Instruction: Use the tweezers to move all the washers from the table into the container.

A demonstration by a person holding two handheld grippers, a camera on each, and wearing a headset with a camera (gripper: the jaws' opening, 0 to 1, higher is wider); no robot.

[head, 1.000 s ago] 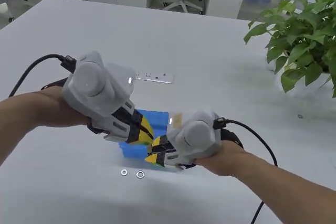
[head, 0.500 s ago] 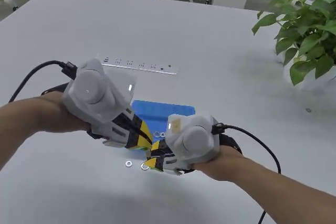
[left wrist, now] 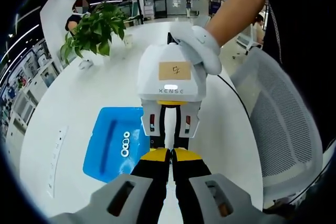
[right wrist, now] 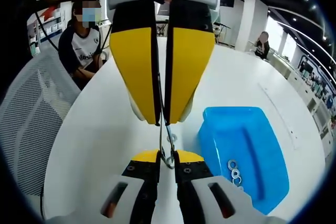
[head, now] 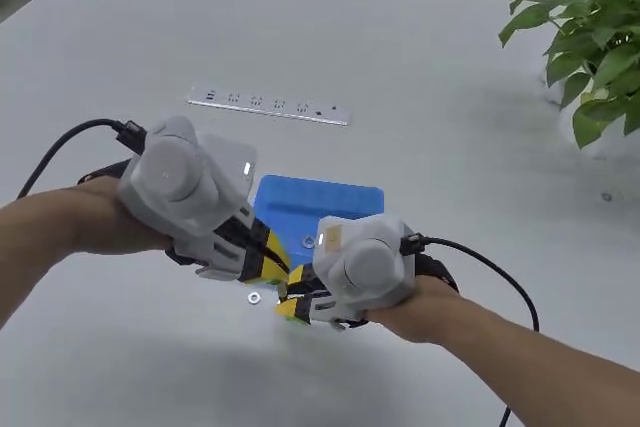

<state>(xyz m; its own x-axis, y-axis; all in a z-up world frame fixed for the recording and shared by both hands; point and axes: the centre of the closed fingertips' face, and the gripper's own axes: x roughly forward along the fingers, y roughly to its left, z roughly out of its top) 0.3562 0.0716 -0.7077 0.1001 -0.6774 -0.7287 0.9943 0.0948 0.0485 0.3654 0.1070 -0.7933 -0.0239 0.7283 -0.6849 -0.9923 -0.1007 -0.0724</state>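
My left gripper [head: 275, 265] and right gripper [head: 290, 305] meet tip to tip just in front of the blue container [head: 340, 202]. The left gripper [right wrist: 161, 119] is shut on thin metal tweezers [right wrist: 163, 136], which point down toward the table. My right gripper [right wrist: 167, 157] has its yellow pads closed around the tweezers' lower end. One washer [right wrist: 171, 139] lies on the table right beside the tweezers' tips. Another washer [head: 254, 298] lies just left of the jaws. Several washers [left wrist: 125, 142] rest inside the container [left wrist: 105, 150]. I cannot tell whether the tips hold a washer.
A white power strip [head: 270, 105] lies beyond the container. A potted plant [head: 600, 37] stands at the far right of the white table. Cables trail from both grippers. A mesh chair [left wrist: 283, 119] stands off the table's near side, and people stand in the background.
The head camera has tilted, so the scene slid down and the power strip came into view. Two washers showed in front of the jaws before; now one shows, with the right gripper over the other's spot.
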